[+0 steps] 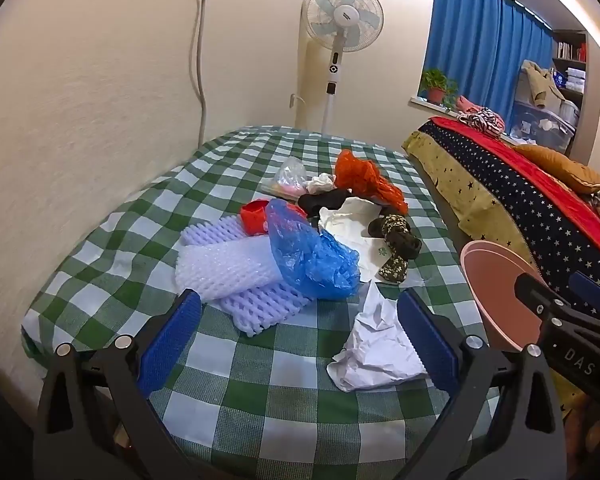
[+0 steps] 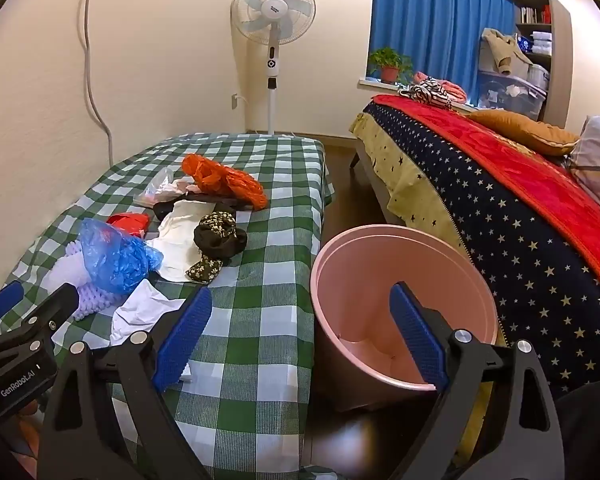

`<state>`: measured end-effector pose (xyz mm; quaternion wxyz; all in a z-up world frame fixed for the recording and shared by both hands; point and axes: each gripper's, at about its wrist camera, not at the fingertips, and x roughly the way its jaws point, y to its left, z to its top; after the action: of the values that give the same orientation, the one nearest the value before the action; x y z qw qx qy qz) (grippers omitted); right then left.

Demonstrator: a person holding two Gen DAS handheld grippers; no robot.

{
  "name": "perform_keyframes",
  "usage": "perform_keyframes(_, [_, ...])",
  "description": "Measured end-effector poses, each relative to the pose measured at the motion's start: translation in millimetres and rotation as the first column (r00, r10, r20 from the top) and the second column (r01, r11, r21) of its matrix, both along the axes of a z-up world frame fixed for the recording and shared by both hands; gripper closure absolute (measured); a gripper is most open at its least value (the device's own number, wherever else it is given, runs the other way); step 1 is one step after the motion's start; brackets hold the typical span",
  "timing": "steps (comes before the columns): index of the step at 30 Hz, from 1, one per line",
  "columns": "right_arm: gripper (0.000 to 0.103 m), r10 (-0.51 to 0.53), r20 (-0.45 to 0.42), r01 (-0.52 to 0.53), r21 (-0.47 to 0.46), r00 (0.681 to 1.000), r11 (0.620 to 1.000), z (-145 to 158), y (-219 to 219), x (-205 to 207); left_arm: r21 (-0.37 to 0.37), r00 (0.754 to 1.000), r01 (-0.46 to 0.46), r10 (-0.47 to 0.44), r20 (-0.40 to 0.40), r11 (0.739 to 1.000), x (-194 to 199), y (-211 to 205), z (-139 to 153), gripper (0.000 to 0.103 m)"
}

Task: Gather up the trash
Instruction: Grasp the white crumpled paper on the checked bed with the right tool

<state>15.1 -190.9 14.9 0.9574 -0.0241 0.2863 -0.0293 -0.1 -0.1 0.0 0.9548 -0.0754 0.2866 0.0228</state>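
While both tongs gape wide with nothing held, the left gripper (image 1: 298,334) hovers over crumpled paper (image 1: 374,350) on the checked table (image 1: 260,392), and the right gripper (image 2: 300,336) hangs by the pink bin (image 2: 364,264).

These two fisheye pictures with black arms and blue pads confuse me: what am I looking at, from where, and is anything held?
Each picture comes from a camera on a hand-held claw, looking along its two blue-padded fingers. The left claw stands open over a crumpled white paper on the green-and-white checked tablecloth. Farther back lie a blue plastic bag, white foam netting and an orange plastic bag. The right claw stands open between the table edge and a round pink plastic bin. Neither holds anything.
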Motion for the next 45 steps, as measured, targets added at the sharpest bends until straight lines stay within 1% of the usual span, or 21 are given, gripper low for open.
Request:
perform_keyframes(13, [0.014,0.003,0.003,-0.003,0.002,1.000,1.000,0.1,-0.3,-0.6,0.017,1.000,0.000,-0.001,0.018,1.000,1.7,1.5,0.8,0.008])
perform_keyframes(18, [0.014,0.002,0.003,-0.002,0.001,1.000,1.000,0.1,-0.5,-0.4,0.026,0.999,0.001,-0.002,0.033,1.000,-1.3,0.7,2.6,0.011])
perform_keyframes(21, [0.014,0.002,0.003,-0.002,0.002,1.000,1.000,0.1,-0.9,-0.8,0.023,1.000,0.002,-0.002,0.020,1.000,-1.1,0.3,2.1,0.011])
perform_keyframes(25, [0.014,0.003,0.004,-0.003,0.002,1.000,1.000,0.0,-0.6,-0.9,0.031,0.999,0.004,-0.005,0.035,1.000,-2.2,-0.3,2.1,0.012])
perform_keyframes(27, [0.014,0.003,0.003,-0.003,0.003,1.000,1.000,0.0,-1.0,-0.9,0.019,1.000,0.004,-0.005,0.027,1.000,-1.9,0.1,1.8,0.012])
perform_keyframes(29, [0.015,0.003,0.003,-0.003,0.004,1.000,1.000,-0.1,-1.0,-0.8,0.028,1.000,0.006,-0.006,0.026,1.000,-1.8,-0.2,1.9,0.012])
perform_keyframes(34, [0.022,0.013,-0.001,-0.013,0.010,1.000,1.000,0.1,1.9,-0.3,0.030,1.000,0.004,-0.005,0.025,1.000,-2.0,-0.5,1.5,0.013])
perform_keyframes(38, [0.030,0.028,-0.007,-0.028,0.030,1.000,0.999,0.0,1.2,0.3,0.038,0.999,0.006,-0.008,0.039,0.999,-4.6,-2.2,2.9,0.019])
perform_keyframes(39, [0.035,0.034,-0.011,-0.033,0.041,0.999,0.999,-0.5,0.5,0.4,0.042,0.999,0.005,-0.007,0.042,0.999,-4.9,-2.5,2.9,0.024])
perform_keyframes(40, [0.037,0.043,-0.018,-0.042,0.054,0.999,0.998,-1.5,0.5,1.1,0.039,0.999,0.002,-0.003,0.040,0.999,-5.0,-2.3,2.6,0.026])
perform_keyframes(42, [0.044,0.065,-0.030,-0.062,0.081,0.997,0.995,-4.3,1.7,3.2,0.030,1.000,-0.010,0.009,0.016,0.999,-3.4,1.0,0.9,0.037])
perform_keyframes(43, [0.046,0.078,-0.036,-0.074,0.093,0.996,0.993,-6.1,2.7,4.1,0.022,1.000,-0.015,0.016,-0.012,1.000,-1.3,5.1,-1.2,0.039])
perform_keyframes(45, [0.051,0.109,-0.050,-0.102,0.118,0.993,0.988,-10.3,6.4,6.6,0.020,0.999,-0.037,0.038,-0.026,0.999,-0.4,10.8,-2.9,0.045])
